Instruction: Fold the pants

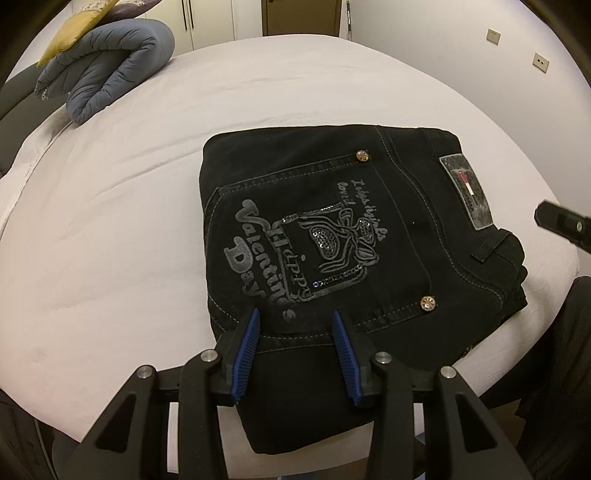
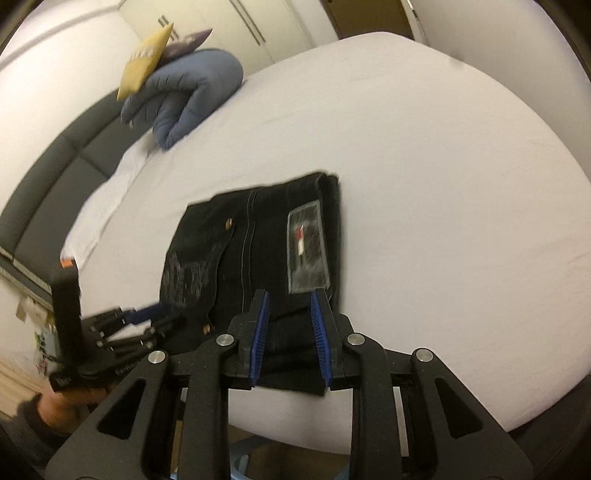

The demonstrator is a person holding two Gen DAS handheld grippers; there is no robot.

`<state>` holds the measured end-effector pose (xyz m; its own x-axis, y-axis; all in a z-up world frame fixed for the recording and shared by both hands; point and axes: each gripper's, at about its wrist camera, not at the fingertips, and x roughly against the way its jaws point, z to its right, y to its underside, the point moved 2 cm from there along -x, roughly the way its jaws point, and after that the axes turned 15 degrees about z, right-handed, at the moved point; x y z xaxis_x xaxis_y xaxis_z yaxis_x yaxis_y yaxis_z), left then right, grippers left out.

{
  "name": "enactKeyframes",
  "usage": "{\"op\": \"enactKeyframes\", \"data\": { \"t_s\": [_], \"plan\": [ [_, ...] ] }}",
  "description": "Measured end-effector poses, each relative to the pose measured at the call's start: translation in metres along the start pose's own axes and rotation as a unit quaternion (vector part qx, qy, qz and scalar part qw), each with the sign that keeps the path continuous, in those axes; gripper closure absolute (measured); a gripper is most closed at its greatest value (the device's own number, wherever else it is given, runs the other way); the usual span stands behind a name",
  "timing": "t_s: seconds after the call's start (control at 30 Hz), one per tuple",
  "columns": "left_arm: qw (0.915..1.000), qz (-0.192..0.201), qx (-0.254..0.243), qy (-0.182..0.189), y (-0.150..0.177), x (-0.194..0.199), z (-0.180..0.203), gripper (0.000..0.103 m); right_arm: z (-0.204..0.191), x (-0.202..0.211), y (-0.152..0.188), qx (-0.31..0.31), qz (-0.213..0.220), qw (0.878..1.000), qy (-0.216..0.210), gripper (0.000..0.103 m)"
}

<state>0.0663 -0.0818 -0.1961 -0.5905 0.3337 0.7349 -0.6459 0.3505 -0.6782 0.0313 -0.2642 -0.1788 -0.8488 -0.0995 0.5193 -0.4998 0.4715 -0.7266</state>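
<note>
Lying folded into one compact black bundle, the pants rest on the white bed sheet near its front edge, back pocket up, with grey "Valentine's Day" lettering and a bow design on it. Two metal rivets mark the pocket corners, and one grey waistband patch sits along the right side.

Two grippers are in view. The left gripper hangs over the bundle's near edge, its blue pads spread apart with nothing between them. The right gripper is at the waistband end just below the patch, jaws likewise spread; this view is blurred, so whether its pads touch the cloth is hard to say.

At the far left corner of the bed lies one folded blue-grey quilt, with a yellow cushion and what seems a dark purple one leaning above it. White wardrobe doors stand beyond.
</note>
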Motion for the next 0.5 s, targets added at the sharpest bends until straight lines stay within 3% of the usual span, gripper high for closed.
{"op": "enactKeyframes", "data": {
  "t_s": [0.03, 0.1, 0.27, 0.37, 0.43, 0.5],
  "plan": [
    [1.0000, -0.001, 0.000, 0.000, 0.000, 0.000, 0.000, 0.059, 0.003, 0.000, -0.003, -0.001, 0.002, 1.000, 0.003, 0.071],
    [1.0000, -0.002, 0.000, -0.001, -0.001, 0.001, -0.001, 0.059, 0.010, 0.000, -0.009, -0.007, 0.004, 1.000, 0.004, 0.048],
    [0.9999, -0.004, 0.009, 0.005, -0.007, 0.006, -0.003, 0.054, 0.013, -0.013, -0.018, -0.028, 0.005, 1.000, -0.009, 0.047],
    [0.9994, 0.012, 0.031, 0.005, -0.019, 0.021, -0.015, 0.033, 0.015, -0.025, -0.021, -0.044, -0.007, 0.999, -0.022, 0.047],
    [0.9978, 0.040, 0.052, -0.006, -0.032, 0.034, -0.032, 0.010, 0.019, -0.034, -0.021, -0.057, -0.020, 0.998, -0.029, 0.047],
    [0.9956, 0.050, 0.079, -0.011, -0.042, 0.035, -0.052, 0.004, 0.025, -0.043, -0.023, -0.070, -0.032, 0.996, -0.039, 0.047]
  ]
}}
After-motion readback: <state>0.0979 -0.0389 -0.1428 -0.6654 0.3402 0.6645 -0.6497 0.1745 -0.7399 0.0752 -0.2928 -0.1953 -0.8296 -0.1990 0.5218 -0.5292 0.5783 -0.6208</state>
